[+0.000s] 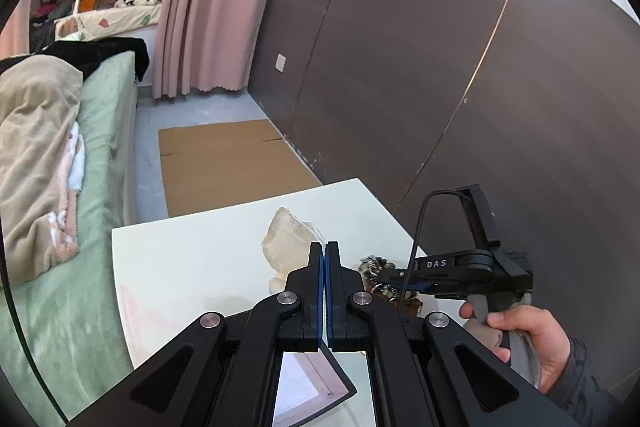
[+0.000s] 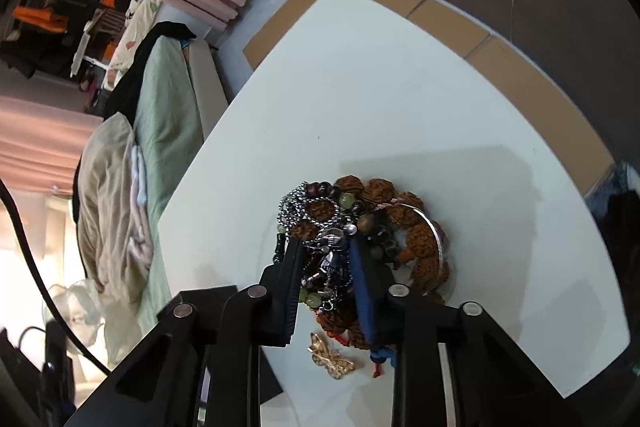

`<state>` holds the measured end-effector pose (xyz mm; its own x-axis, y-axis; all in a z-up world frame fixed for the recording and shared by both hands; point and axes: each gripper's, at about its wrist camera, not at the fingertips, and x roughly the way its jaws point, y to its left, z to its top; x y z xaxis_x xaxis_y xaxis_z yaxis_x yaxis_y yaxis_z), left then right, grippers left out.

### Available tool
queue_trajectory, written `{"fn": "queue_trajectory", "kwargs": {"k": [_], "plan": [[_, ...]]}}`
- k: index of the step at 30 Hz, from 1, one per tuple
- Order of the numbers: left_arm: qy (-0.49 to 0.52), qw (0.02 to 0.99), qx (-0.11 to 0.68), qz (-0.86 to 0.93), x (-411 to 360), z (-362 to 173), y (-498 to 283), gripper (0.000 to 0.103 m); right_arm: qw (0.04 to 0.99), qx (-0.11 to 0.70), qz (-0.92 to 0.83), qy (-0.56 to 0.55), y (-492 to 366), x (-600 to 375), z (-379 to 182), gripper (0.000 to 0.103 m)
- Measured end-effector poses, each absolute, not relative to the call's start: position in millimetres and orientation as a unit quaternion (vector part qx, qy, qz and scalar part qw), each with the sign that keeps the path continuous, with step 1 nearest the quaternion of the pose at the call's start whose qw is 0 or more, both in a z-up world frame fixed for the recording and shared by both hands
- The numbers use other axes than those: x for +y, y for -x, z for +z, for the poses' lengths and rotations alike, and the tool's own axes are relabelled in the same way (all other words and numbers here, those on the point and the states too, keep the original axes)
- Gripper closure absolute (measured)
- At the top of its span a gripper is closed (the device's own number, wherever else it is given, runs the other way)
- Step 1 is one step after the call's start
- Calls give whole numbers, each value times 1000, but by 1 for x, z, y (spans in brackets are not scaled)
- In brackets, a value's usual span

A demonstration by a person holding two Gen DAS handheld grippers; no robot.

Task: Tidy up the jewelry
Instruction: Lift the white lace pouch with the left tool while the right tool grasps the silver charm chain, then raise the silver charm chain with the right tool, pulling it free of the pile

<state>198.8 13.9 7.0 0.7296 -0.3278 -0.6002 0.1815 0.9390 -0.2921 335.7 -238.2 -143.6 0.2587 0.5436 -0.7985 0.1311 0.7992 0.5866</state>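
Low in the right wrist view, the right gripper [image 2: 326, 259] stands part-open, its black and blue-padded fingers straddling a tangled jewelry pile [image 2: 360, 227] on the smooth white tabletop [image 2: 400, 99]; whether they pinch anything I cannot tell. Within the pile are a silver ball chain [image 2: 298, 201], knobbly brown seed beads [image 2: 416, 231], round green and dark glossy beads, and a thin metal bangle [image 2: 436, 227] arcing along its right edge. Just below the pile, lower centre, lies a flat gold filigree brooch [image 2: 332, 359], butterfly-like, beside red cord ends.

Centre-bottom of the left wrist view, the left gripper [image 1: 324, 255] has its blue-lined fingers pressed together with nothing between them. Behind its tips sits a crumpled clear plastic bag [image 1: 288, 231], and beneath the gripper, at the bottom of the frame, a pale pink-rimmed box [image 1: 316, 387] shows. To the right, a bare hand [image 1: 524, 339] grips the grey handle of the right gripper, whose tips reach into the pile at mid-right.
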Motion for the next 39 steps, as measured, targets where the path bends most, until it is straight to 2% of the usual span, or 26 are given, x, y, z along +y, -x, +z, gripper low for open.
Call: {"fn": "queue_trajectory", "kwargs": {"k": [8,10,16,39], "plan": [[111,927,333,-133,20,16,-188,103,749,619,121,-204,-346,-216,-135,82],[110,928,330,-131,22,19,-185,103,753,619,118,-187,-347,-212,-133,88],[115,931,322,-124,33,23,-175,103,774,579,161,-200,-332,-218,-105,89],[137,939,295,-109,66,37,-156,103,858,387,294,-167,-259,-187,107,89]]}}
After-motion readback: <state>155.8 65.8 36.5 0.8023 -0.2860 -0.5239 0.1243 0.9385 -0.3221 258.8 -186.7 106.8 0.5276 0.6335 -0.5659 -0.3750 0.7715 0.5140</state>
